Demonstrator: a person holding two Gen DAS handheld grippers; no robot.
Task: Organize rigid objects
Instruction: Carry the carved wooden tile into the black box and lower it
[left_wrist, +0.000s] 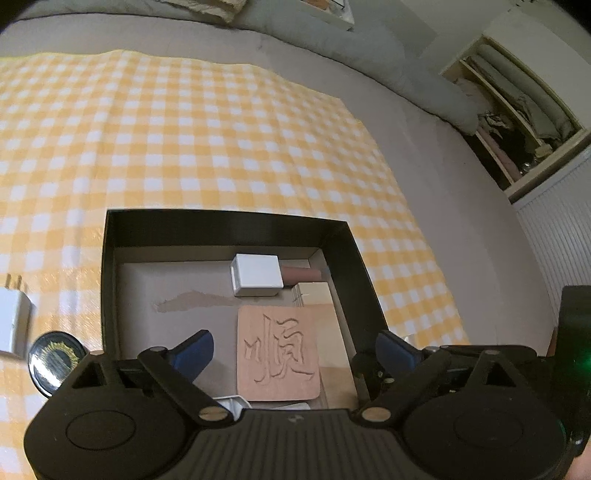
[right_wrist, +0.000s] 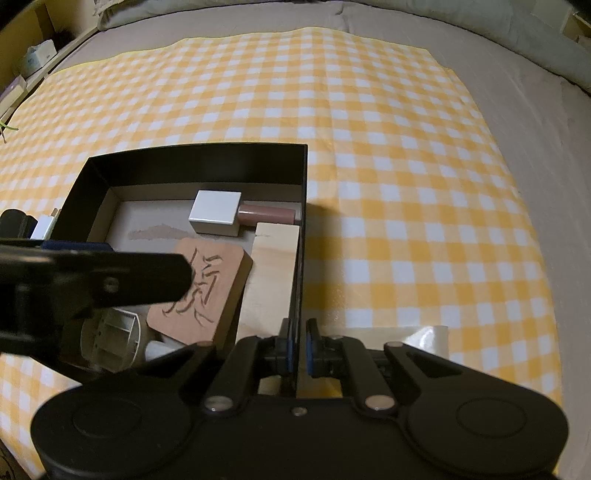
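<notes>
Jaws of the left gripper are spread wide, empty, above the carved wooden tile lying inside the black box. The box's three-o'clock wall is pinched by the right gripper; a tug could tip it.

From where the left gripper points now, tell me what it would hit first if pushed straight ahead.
Most likely the carved wooden tile lying in the black box. The left gripper is open and empty above it, with the tile right between the fingers' line. Depth is hard to judge, so it could land nearer the white block.
</notes>
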